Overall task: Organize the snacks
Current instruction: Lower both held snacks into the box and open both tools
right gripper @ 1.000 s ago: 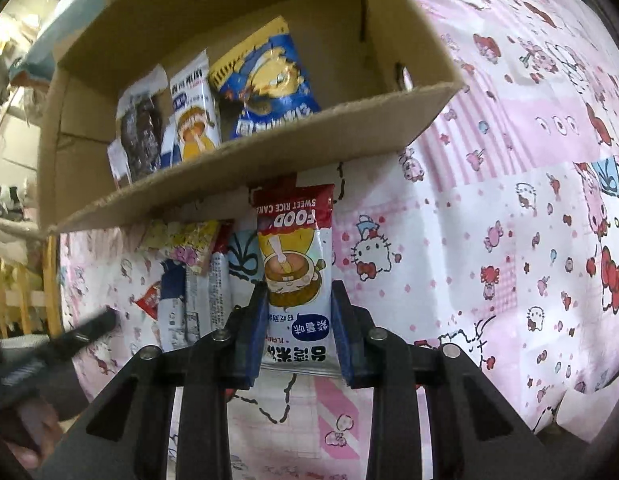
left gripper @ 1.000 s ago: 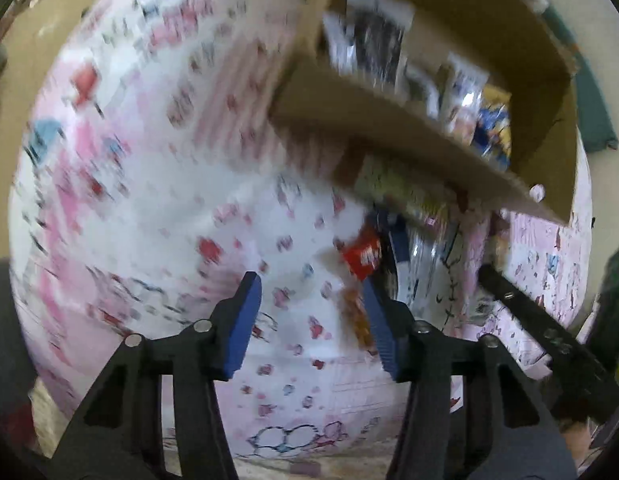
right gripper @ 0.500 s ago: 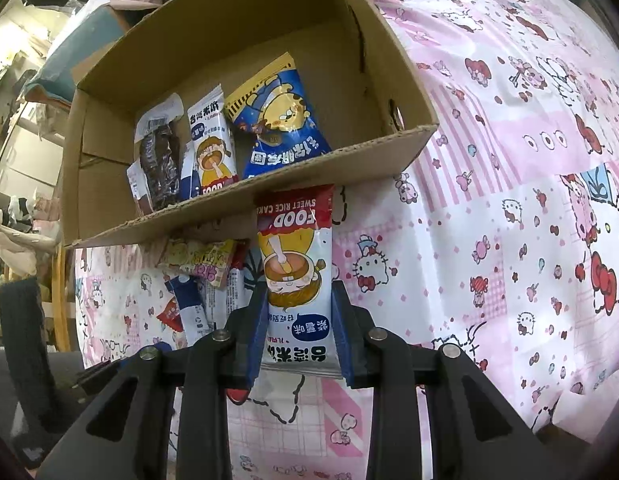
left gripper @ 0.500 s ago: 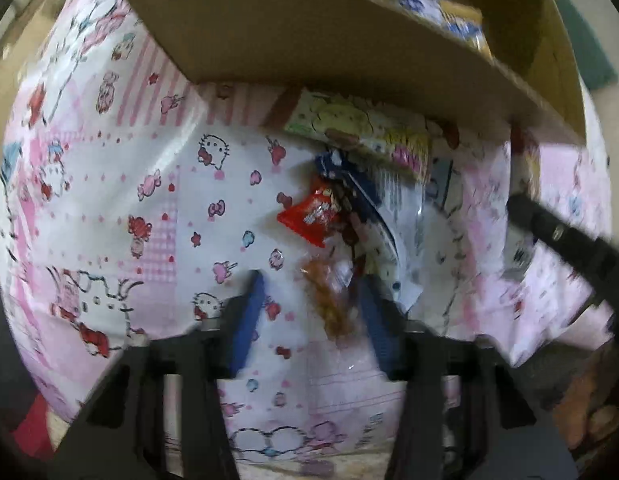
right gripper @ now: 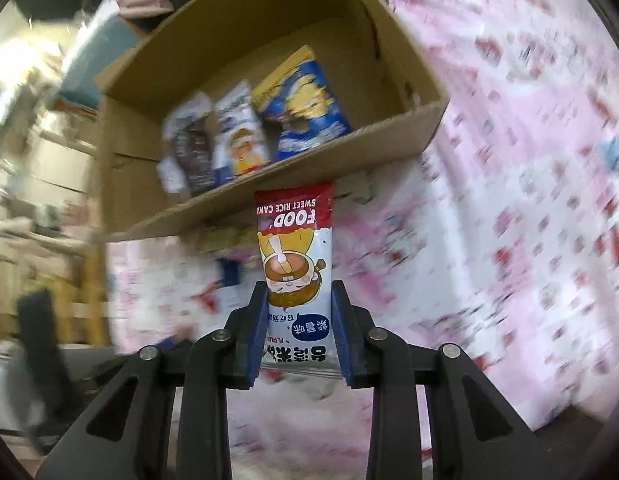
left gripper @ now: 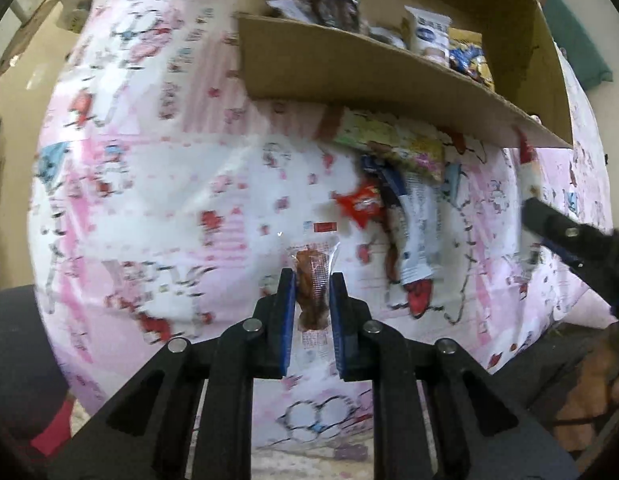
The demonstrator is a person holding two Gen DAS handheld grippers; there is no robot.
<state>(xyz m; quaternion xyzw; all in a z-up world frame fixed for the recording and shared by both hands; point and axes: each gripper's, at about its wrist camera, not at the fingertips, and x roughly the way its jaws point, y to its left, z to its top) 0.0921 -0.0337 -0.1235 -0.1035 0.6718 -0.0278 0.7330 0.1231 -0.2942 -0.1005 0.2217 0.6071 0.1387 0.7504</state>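
Note:
My left gripper is shut on a clear packet with a brown snack and holds it above the pink cartoon-print cloth. My right gripper is shut on a sweet rice cake packet with a red top, held just before the near wall of the cardboard box. The box holds several packets, among them a blue and yellow bag. More loose snacks lie on the cloth by the box, among them a small red packet and a long white packet.
The box also shows in the left wrist view at the top right. The right gripper's black arm reaches in from the right there. Shelving and clutter stand at the left of the right wrist view. The cloth's front edge drops off below.
My left gripper has closed on the brown snack packet and lifted it off the cloth. My right gripper has risen with the rice cake packet, closer to the box; the view is blurred by motion.

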